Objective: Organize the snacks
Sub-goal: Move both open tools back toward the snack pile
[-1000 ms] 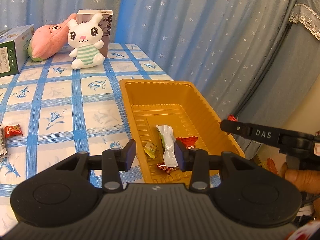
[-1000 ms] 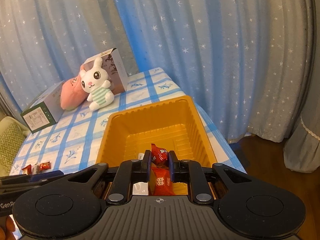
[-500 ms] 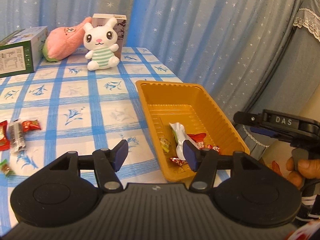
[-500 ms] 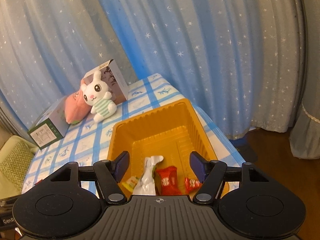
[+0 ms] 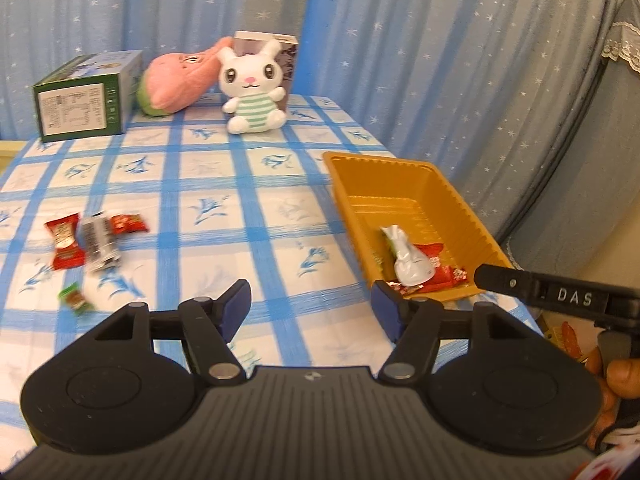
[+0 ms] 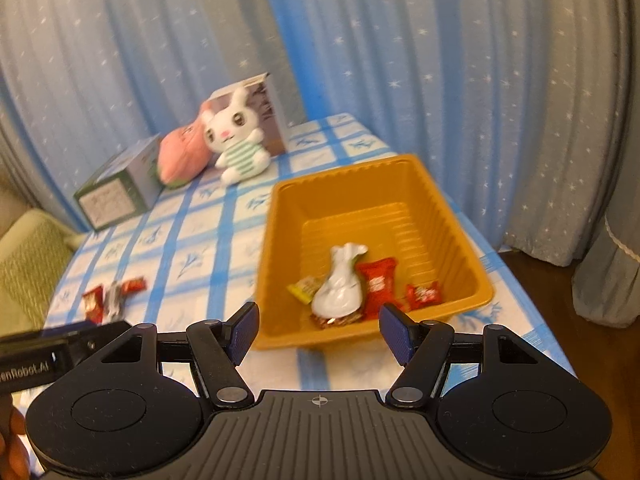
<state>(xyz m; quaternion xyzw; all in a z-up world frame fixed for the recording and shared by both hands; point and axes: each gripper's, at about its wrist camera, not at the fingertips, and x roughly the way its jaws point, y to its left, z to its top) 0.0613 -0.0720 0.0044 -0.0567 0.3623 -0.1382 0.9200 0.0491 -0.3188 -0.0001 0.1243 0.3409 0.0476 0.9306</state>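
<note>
So far several wrapped snacks lie in the orange tray, four candies wait on the tablecloth, while the left tongs, just widened, and right tongs gape, empty.

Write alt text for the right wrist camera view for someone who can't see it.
An open right gripper, holding nothing, hovers before an orange tray on a blue-checked tablecloth. The tray holds a white packet and several small red and yellow snacks. More snacks lie loose to its left, a plush bunny beyond.

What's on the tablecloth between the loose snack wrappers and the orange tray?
Nothing: in the left wrist view, bare checked tablecloth separates the loose wrappers from the orange tray.
</note>
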